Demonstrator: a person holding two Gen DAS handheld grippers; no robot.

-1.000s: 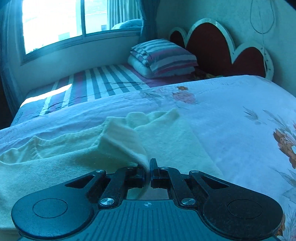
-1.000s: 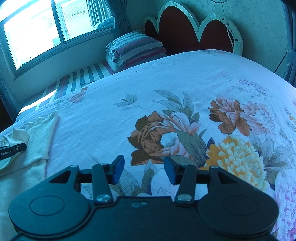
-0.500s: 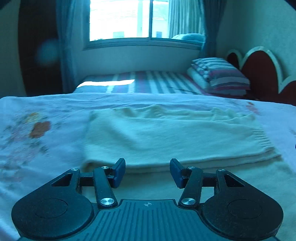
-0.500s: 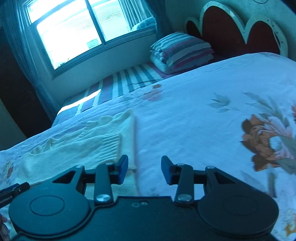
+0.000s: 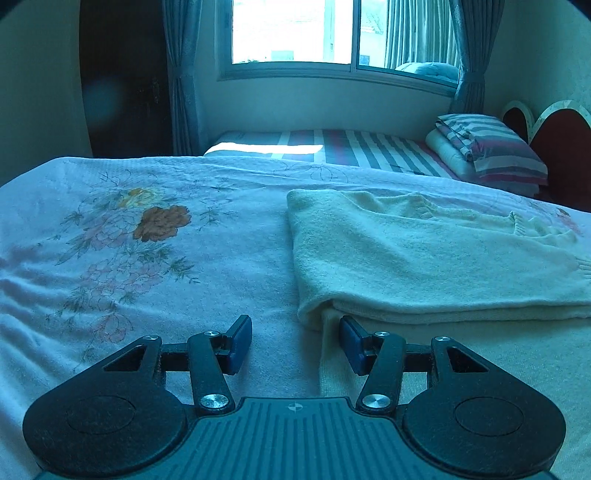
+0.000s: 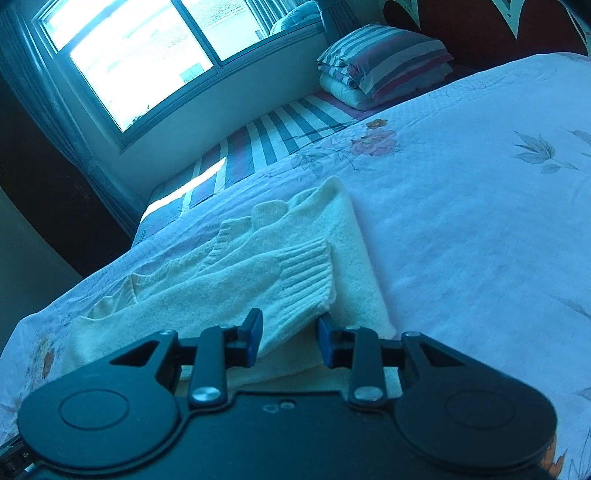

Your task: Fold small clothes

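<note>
A cream knit sweater (image 5: 424, 258) lies partly folded on the floral bedspread (image 5: 129, 258), a sleeve laid across its body. My left gripper (image 5: 295, 343) is open and empty, low over the sweater's near left corner, one finger on each side of its edge. In the right wrist view the sweater (image 6: 258, 269) lies with its ribbed cuff (image 6: 306, 269) toward me. My right gripper (image 6: 290, 339) is open, its fingers straddling the cuff end of the folded sleeve, not closed on it.
A striped mattress (image 5: 369, 147) and stacked striped pillows (image 5: 491, 151) lie beyond the bedspread, under the window (image 5: 295, 33). A red scalloped headboard (image 5: 554, 147) stands at the right. Dark furniture (image 5: 125, 92) fills the far left corner.
My left gripper let go of the sweater fold, opened and swung left to the sweater's near left corner. My right gripper moved left from the bare bedspread to the sleeve cuff.
</note>
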